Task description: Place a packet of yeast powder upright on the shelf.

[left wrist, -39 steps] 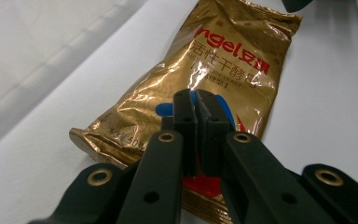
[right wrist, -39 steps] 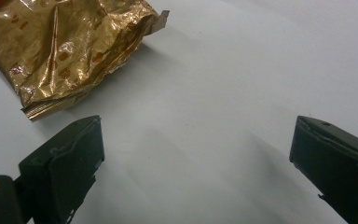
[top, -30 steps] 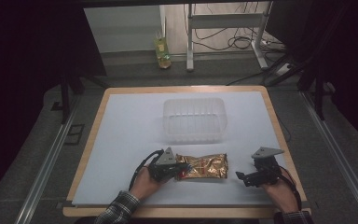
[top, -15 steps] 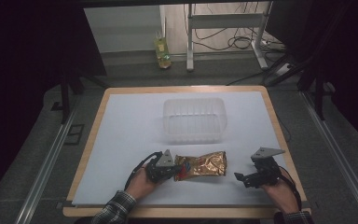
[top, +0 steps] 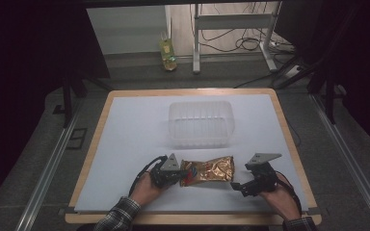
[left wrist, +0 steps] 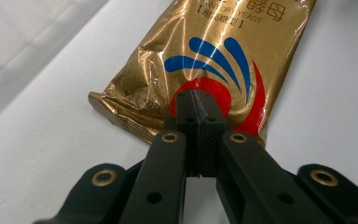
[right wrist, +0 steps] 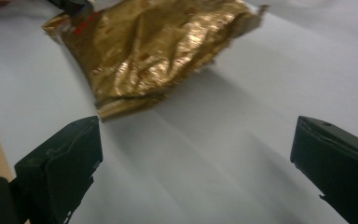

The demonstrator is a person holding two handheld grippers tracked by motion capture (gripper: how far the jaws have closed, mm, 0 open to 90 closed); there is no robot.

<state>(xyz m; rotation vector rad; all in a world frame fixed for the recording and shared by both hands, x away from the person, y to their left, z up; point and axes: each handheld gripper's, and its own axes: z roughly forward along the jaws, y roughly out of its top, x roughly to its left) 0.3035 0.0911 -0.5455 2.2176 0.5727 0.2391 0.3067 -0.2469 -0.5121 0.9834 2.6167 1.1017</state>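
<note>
A crumpled gold foil packet (top: pixel 207 169) with a red and blue logo lies near the table's front edge, its long side left to right. My left gripper (top: pixel 180 174) is shut on the packet's left end; in the left gripper view the jaws (left wrist: pixel 196 100) press together over the red logo of the packet (left wrist: pixel 223 56). My right gripper (top: pixel 238 185) stands open just right of the packet and does not touch it. In the right gripper view the packet (right wrist: pixel 158 51) lies ahead of the wide-open gripper (right wrist: pixel 196 140), its near end slightly raised over a shadow.
A clear plastic tub (top: pixel 201 122) stands empty behind the packet, mid-table. White sheet covers the wooden table (top: pixel 96 139). A yellow-green bottle (top: pixel 167 50) sits on the floor beyond the far edge, near metal legs and cables.
My right gripper has moved a little left, closer to the packet's right end. The left gripper and the packet have barely shifted.
</note>
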